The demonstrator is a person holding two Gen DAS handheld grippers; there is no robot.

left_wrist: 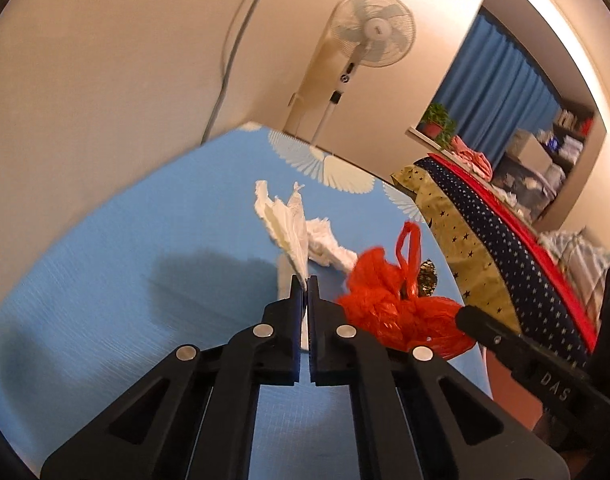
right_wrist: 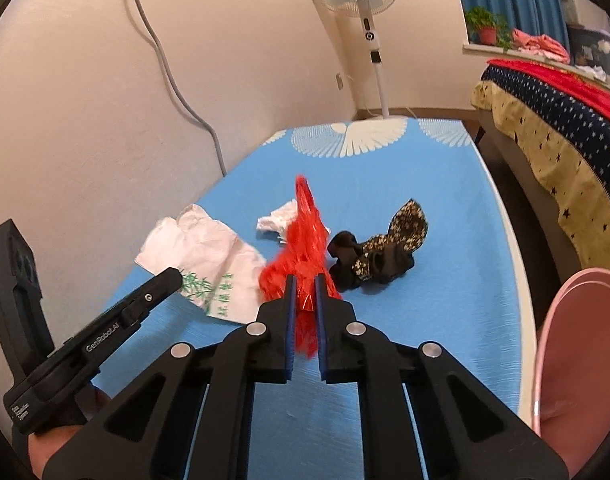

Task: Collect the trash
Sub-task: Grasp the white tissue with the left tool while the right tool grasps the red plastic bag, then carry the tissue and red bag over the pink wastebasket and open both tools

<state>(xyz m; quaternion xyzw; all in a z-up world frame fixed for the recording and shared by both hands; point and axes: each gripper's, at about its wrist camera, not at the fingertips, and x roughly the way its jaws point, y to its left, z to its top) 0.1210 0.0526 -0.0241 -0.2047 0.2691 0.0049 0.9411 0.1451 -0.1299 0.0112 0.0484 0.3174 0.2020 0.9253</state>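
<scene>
Blue tabletop by a cream wall, both grippers gripping trash.
Left wrist view: left gripper, centre frame, is clenched on a white plastic bag; a crumpled red plastic bag lies right of it. Right wrist view: right gripper pinches the red plastic bag; a black-and-gold fabric scrunchie lies right of centre.

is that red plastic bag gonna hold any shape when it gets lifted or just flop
Probably flop: the red plastic bag is thin and crumpled, bunching up between the right tool. It looks very light for its size. Its film could slip, since only a narrow pinch holds it.
</scene>
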